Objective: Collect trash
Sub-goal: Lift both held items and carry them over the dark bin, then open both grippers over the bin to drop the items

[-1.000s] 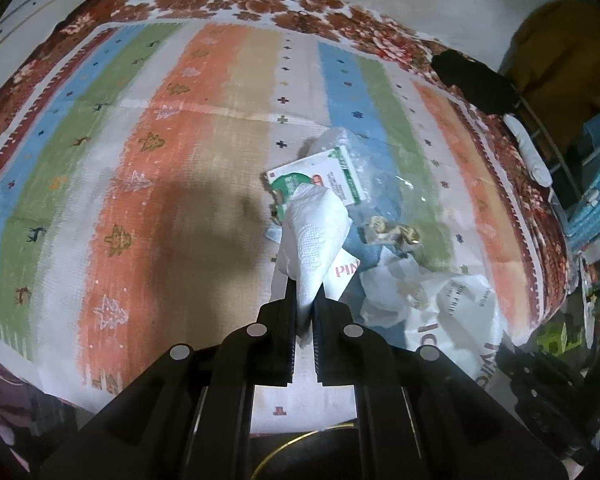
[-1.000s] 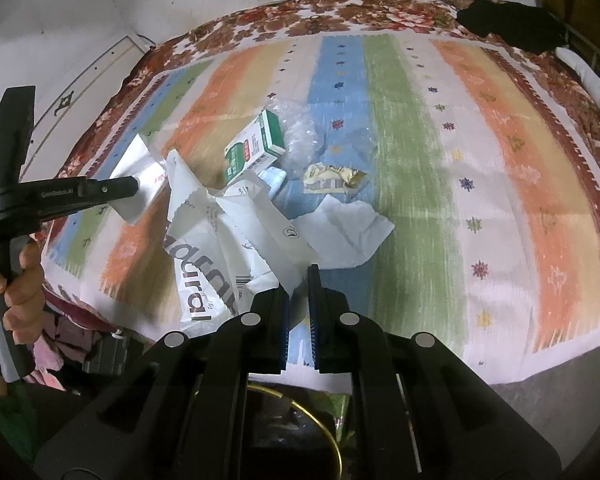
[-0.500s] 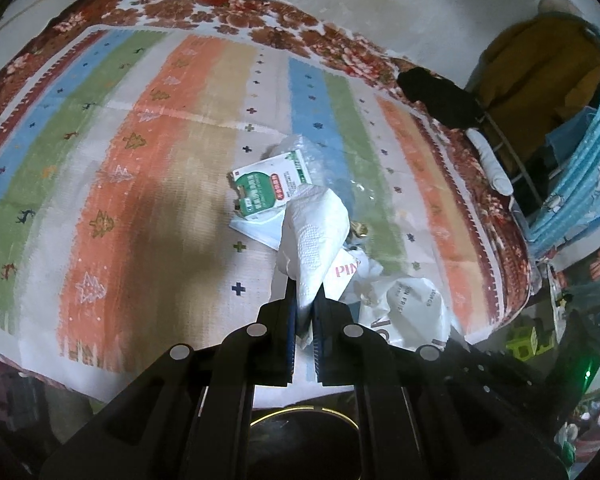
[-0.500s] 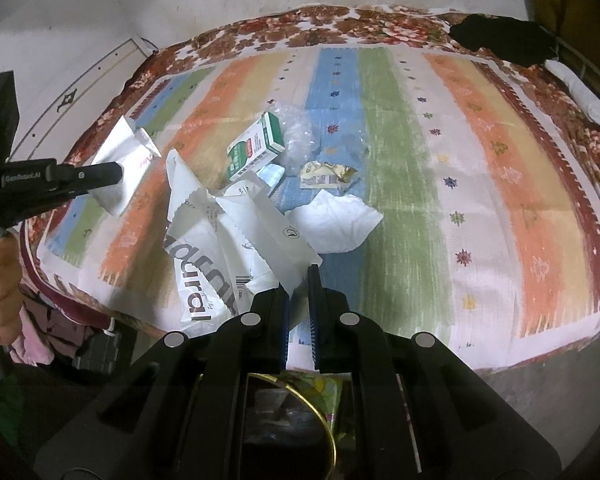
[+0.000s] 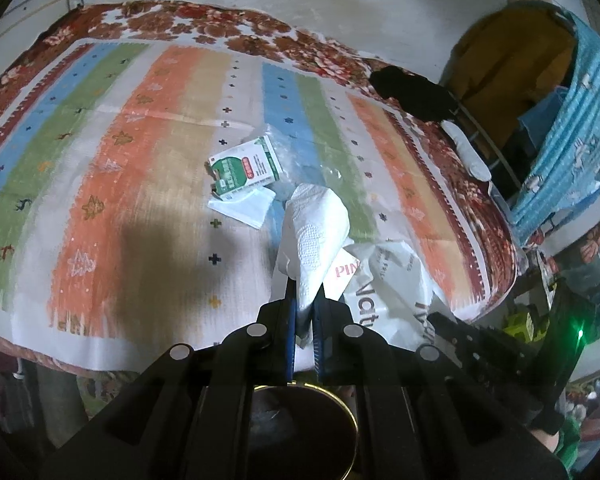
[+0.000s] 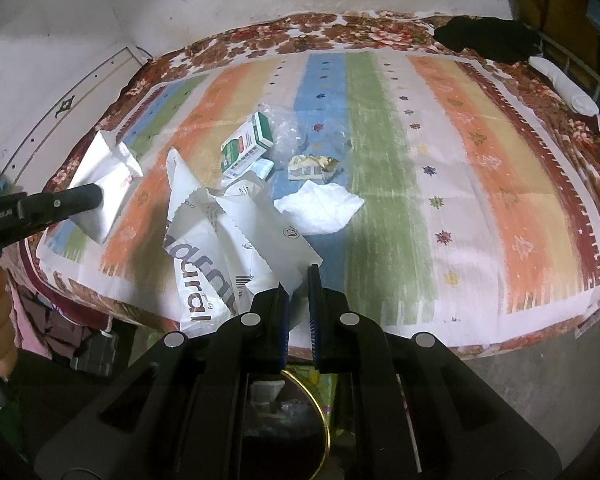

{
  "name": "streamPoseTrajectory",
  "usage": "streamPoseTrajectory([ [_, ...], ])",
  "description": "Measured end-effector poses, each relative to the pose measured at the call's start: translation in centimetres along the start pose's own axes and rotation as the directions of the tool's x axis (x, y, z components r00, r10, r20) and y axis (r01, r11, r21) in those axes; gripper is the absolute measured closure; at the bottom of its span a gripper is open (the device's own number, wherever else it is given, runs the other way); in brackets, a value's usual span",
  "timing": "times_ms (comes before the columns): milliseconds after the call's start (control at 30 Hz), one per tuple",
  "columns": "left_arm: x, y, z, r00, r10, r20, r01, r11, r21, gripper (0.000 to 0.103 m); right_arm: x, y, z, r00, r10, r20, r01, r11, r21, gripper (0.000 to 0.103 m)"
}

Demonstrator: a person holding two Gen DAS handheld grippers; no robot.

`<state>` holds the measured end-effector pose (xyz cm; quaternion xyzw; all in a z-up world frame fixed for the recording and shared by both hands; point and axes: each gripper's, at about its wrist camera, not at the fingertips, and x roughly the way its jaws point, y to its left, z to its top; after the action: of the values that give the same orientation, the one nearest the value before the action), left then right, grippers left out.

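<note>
My left gripper point(image 5: 305, 294) is shut on a white tissue point(image 5: 316, 232) that stands up from its jaws, with a scrap of pink-lettered paper point(image 5: 346, 270) behind it. In the right wrist view the left gripper point(image 6: 96, 196) holds this tissue point(image 6: 104, 184) over the bed's near left edge. My right gripper point(image 6: 298, 278) is shut on the edge of a crumpled white printed plastic bag point(image 6: 220, 248), which hangs at the near edge of the striped cloth point(image 6: 460, 160). The bag point(image 5: 388, 284) also shows right of the tissue.
On the cloth lie a green and white carton point(image 6: 246, 146), clear plastic point(image 6: 288, 130), a crumpled yellow wrapper point(image 6: 310, 164) and a flat white tissue point(image 6: 320, 210). A black garment point(image 6: 484, 36) sits at the far right corner. A gold-rimmed bin point(image 6: 296, 420) is below the grippers.
Both grippers have drawn back from the bed toward its near edge, the left carrying the tissue and the right dragging the bag. The left view has swung to the right.
</note>
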<state>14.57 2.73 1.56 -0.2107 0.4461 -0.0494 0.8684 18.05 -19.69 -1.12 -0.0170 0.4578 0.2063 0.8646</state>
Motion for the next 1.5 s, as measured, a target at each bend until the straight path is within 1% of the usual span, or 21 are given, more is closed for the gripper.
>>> streamPoseTrajectory([
  [100, -0.4, -0.1, -0.9, 1.000, -0.005, 0.004, 0.005, 1.000, -0.003, 0.097, -0.2, -0.5, -0.7, 1.000, -0.012, -0.004, 0.012, 1.000, 0.019, 0.096],
  [167, -0.6, -0.2, -1.5, 1.000, -0.018, 0.007, 0.018, 1.000, -0.005, 0.097, -0.3, -0.7, -1.3, 1.000, -0.008, -0.008, 0.008, 0.999, 0.032, 0.096],
  [333, -1.1, -1.0, -3.2, 1.000, -0.023, 0.016, 0.022, 1.000, 0.018, 0.097, -0.8, -0.5, -2.2, 1.000, 0.010, -0.007, -0.010, 0.999, 0.032, 0.096],
  [400, -1.3, -1.1, -3.8, 1.000, -0.022, 0.020, 0.021, 1.000, 0.020, 0.097, -0.8, -0.7, -2.5, 1.000, 0.000, -0.007, 0.000, 0.999, 0.039, 0.096],
  [567, -2.2, -1.8, -5.6, 0.999, -0.029, 0.042, 0.026, 0.998, 0.061, 0.097, -1.3, -0.9, -3.6, 1.000, -0.007, -0.014, 0.008, 0.999, 0.054, 0.096],
  [767, -2.3, -1.6, -8.6, 0.999, -0.039, 0.007, 0.039, 0.997, 0.071, 0.097, -1.8, -0.3, -5.9, 0.999, -0.024, -0.027, 0.025, 0.999, 0.039, 0.096],
  [800, -2.4, -1.7, -8.9, 0.999, -0.037, 0.008, 0.036, 0.996, 0.077, 0.097, -1.8, 0.0, -6.5, 0.999, -0.030, -0.033, 0.031, 0.999, 0.031, 0.096],
  [867, -3.0, -2.1, -9.7, 0.999, -0.008, 0.037, 0.004, 0.993, 0.117, 0.097, -1.8, 0.5, -7.4, 0.999, -0.026, -0.046, 0.027, 0.999, 0.017, 0.096],
  [933, -3.3, -2.3, -10.4, 0.999, -0.004, 0.050, -0.003, 0.991, 0.135, 0.097, -1.8, 0.8, -8.0, 0.998, -0.016, -0.054, 0.017, 1.000, 0.009, 0.096],
  [1100, -2.8, -2.1, -11.7, 1.000, -0.012, 0.017, 0.010, 0.992, 0.124, 0.097, -1.8, 1.5, -9.7, 0.998, -0.024, -0.065, 0.024, 1.000, 0.002, 0.096],
  [1167, -2.6, -2.2, -12.1, 1.000, -0.008, 0.009, 0.007, 0.992, 0.126, 0.097, -1.8, 1.5, -10.2, 0.997, -0.038, -0.063, 0.039, 0.999, 0.013, 0.096],
  [1233, -2.5, -2.3, -12.5, 1.000, 0.004, 0.004, -0.005, 0.992, 0.130, 0.097, -1.5, 1.5, -10.9, 0.997, -0.033, -0.077, 0.036, 0.999, 0.031, 0.096],
  [1267, -2.4, -2.4, -12.7, 1.000, 0.023, 0.008, -0.024, 0.990, 0.138, 0.097, -1.3, 1.5, -11.2, 0.996, -0.035, -0.087, 0.038, 0.999, 0.033, 0.096],
  [1300, -2.5, -2.7, -12.9, 0.998, 0.058, 0.025, -0.061, 0.986, 0.156, 0.097, -1.2, 1.7, -11.5, 0.995, -0.040, -0.093, 0.043, 0.999, 0.029, 0.096],
  [1333, -2.8, -2.9, -13.1, 0.993, 0.100, 0.062, -0.110, 0.979, 0.173, 0.097, -1.0, 1.8, -11.8, 0.994, -0.046, -0.098, 0.048, 0.999, 0.022, 0.096],
  [1400, -3.1, -3.3, -13.4, 0.986, 0.136, 0.097, -0.153, 0.969, 0.193, 0.096, -0.8, 2.2, -12.5, 0.993, -0.057, -0.107, 0.059, 0.998, 0.014, 0.096],
  [1500, -2.6, -3.2, -13.9, 0.992, 0.111, 0.054, -0.119, 0.975, 0.189, 0.095, -0.3, 2.9, -13.5, 0.990, -0.060, -0.126, 0.061, 0.998, 0.000, 0.096],
])
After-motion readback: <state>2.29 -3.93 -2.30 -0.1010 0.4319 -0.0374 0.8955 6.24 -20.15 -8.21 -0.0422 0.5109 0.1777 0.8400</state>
